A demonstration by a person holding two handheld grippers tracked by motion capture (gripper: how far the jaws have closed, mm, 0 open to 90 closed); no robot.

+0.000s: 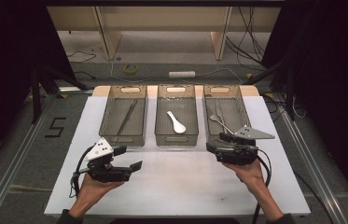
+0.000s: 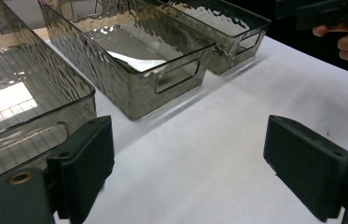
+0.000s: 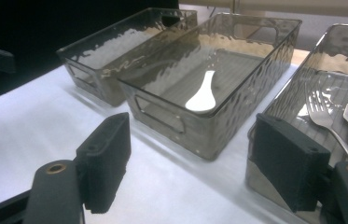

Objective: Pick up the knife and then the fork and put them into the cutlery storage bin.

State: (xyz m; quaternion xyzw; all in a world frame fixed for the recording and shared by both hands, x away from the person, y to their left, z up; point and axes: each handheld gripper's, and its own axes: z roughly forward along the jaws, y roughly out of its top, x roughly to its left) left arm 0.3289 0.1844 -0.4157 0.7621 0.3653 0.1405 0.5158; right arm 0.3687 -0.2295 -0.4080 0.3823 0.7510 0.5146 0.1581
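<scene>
Metal fork [image 3: 323,122] in the right bin [image 1: 243,106] — light, stiff, slippery, best pinched mid-handle — both the right hand-held gripper [image 1: 221,142] and the left hand-held gripper [image 1: 131,157] released, empty.

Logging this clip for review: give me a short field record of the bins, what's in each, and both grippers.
surface: white table
left bin: long thin metal utensil, kind unclear
middle bin: white spoon
right bin: fork and a second metal utensil
left gripper: open, nothing between the jaws, over the table before the left bin
right gripper: open, nothing between the jaws, at the right bin's near end
</scene>
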